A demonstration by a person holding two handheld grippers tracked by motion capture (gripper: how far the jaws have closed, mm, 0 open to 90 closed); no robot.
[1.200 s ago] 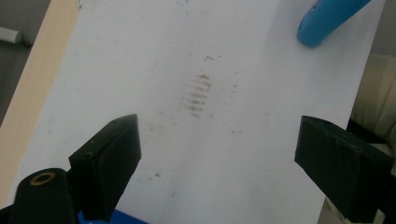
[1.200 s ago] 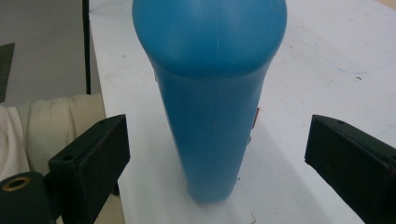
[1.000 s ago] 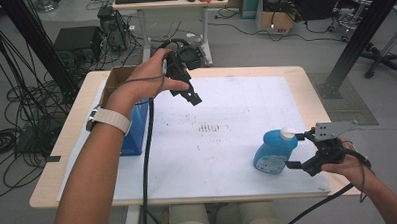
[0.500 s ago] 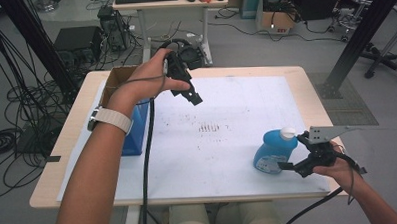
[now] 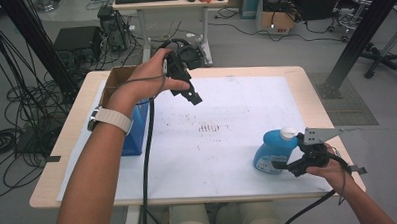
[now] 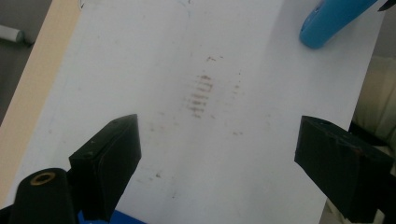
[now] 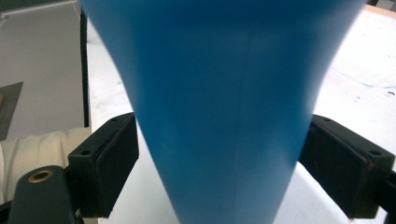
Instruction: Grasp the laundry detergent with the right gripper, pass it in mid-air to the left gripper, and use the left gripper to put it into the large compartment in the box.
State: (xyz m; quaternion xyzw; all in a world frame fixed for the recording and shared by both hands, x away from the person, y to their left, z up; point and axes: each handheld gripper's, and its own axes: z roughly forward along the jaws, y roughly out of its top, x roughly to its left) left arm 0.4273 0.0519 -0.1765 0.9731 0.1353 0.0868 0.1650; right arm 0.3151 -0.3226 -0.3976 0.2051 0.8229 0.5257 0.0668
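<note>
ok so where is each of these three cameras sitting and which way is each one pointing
High view: above the person's side, looking forward and down on the table; both forearms, left tongs and right tongs show.
Left gripper view: rides the raised left tongs, looking down at the white sheet between open jaws.
Right gripper view: rides the right tongs, close on the blue bottle, jaws against its sides.
Shared: the blue bottle shows in all three views, and the left gripper view catches it at the top.
</note>
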